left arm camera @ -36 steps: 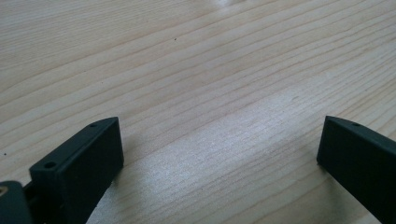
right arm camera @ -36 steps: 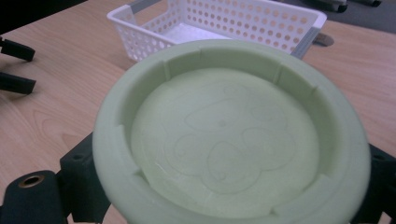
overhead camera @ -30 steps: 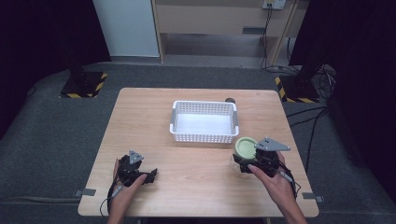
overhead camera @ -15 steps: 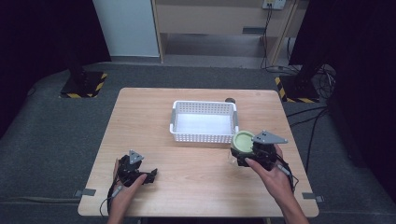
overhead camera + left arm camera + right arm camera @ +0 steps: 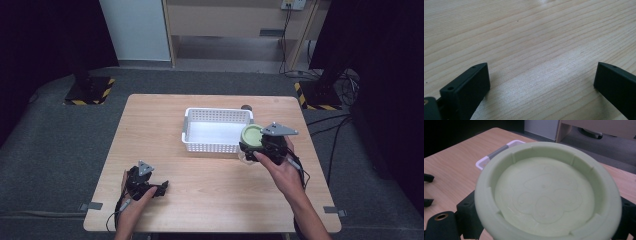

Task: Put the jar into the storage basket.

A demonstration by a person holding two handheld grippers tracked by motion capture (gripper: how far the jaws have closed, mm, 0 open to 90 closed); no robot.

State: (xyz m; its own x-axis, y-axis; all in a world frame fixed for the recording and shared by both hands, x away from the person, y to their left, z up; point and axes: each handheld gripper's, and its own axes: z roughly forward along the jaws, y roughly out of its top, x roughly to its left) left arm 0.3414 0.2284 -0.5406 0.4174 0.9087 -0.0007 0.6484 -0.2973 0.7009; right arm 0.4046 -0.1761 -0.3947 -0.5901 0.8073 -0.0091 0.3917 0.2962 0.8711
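A pale green round lid, rimmed and embossed inside, is held between the right tool's jaws, just beside a white basket.

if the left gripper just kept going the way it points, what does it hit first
Probably nothing soon: the left gripper, jaws open, points low over bare table. No object lies ahead as far as its view shows.

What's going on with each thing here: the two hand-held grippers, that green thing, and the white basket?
Left gripper: open, resting low on the wooden table, holding nothing.
Right gripper: shut on the green-lidded container, lifted beside the basket.
Green-lidded container: lid on, held upright.
White basket: looks empty, upright on the table.
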